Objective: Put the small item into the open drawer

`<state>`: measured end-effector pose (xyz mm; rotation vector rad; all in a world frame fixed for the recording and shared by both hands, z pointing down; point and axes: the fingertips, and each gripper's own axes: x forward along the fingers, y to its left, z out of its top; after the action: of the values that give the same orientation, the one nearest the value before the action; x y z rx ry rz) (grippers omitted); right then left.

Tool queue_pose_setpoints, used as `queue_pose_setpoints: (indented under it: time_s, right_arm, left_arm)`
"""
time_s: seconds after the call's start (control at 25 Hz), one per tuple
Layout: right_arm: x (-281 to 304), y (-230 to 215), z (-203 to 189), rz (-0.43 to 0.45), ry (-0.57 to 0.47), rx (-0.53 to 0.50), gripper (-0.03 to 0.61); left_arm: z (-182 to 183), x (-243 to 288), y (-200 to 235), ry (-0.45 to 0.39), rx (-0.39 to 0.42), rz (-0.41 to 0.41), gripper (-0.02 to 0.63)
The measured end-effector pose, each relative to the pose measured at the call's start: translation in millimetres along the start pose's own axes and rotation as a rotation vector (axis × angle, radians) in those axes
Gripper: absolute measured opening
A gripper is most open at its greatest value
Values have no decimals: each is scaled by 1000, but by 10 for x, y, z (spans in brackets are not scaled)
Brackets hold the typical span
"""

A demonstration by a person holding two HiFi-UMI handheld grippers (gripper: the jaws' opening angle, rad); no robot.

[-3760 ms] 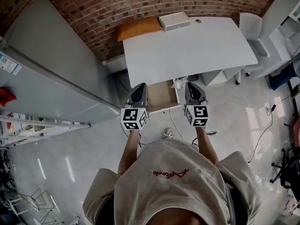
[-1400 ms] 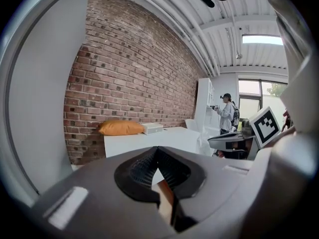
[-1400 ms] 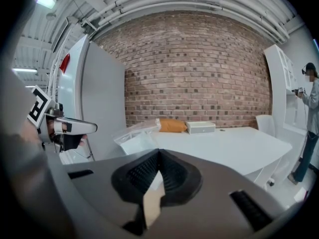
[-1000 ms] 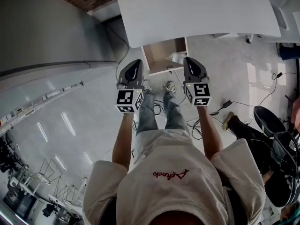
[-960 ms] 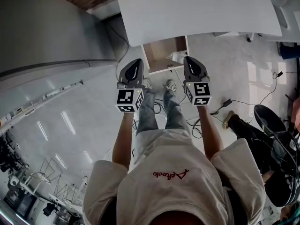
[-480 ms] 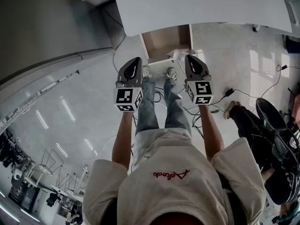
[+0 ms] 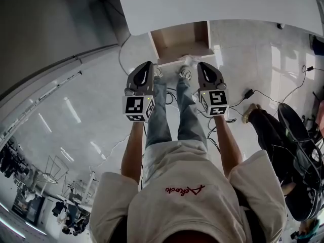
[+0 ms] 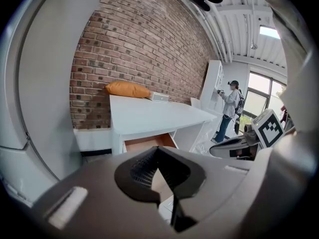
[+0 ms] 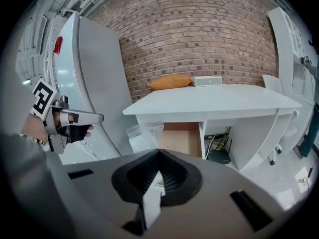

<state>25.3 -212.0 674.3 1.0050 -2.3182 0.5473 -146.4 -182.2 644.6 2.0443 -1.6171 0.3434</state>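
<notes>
The open drawer [image 7: 178,37] with its bare wooden bottom sticks out from under the white table [image 7: 217,4]. A small clear plastic bag [image 7: 188,59] hangs at the tip of my right gripper [image 7: 202,66], which is shut on it. In the right gripper view the bag [image 9: 143,133] shows ahead of the right gripper [image 9: 158,158], short of the drawer [image 9: 182,138]. My left gripper [image 7: 147,65] is level with it to the left, shut and holding nothing. In the left gripper view the left gripper [image 8: 159,152] points at the drawer [image 8: 147,143].
A tall grey cabinet [image 7: 50,29] stands left of the table. On the tabletop lie an orange cushion [image 9: 169,81] and a white box [image 9: 207,81]. Cables [image 7: 238,97] trail over the floor, an office chair [image 7: 298,135] is at right, and a person [image 8: 229,108] stands far off.
The view has tilted further down, so the table and drawer sit higher in the frame. Both grippers keep their pose side by side, the right one still holding the bag.
</notes>
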Motion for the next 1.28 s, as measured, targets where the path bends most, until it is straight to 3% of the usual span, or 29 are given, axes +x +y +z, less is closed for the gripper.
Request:
queue_pose_setpoints:
  time_s: [0.36, 0.6, 1.28]
  right_arm:
    - [256, -103, -245, 7, 49, 18, 12]
    - [430, -120, -411, 15, 70, 16, 11]
    - [1286, -142, -462, 71, 163, -106, 11]
  left_arm:
    - [-274, 171, 59, 44, -40, 4, 9]
    - [-419, 169, 61, 61, -17, -4, 9]
    - [-641, 162, 118, 86, -103, -25, 9]
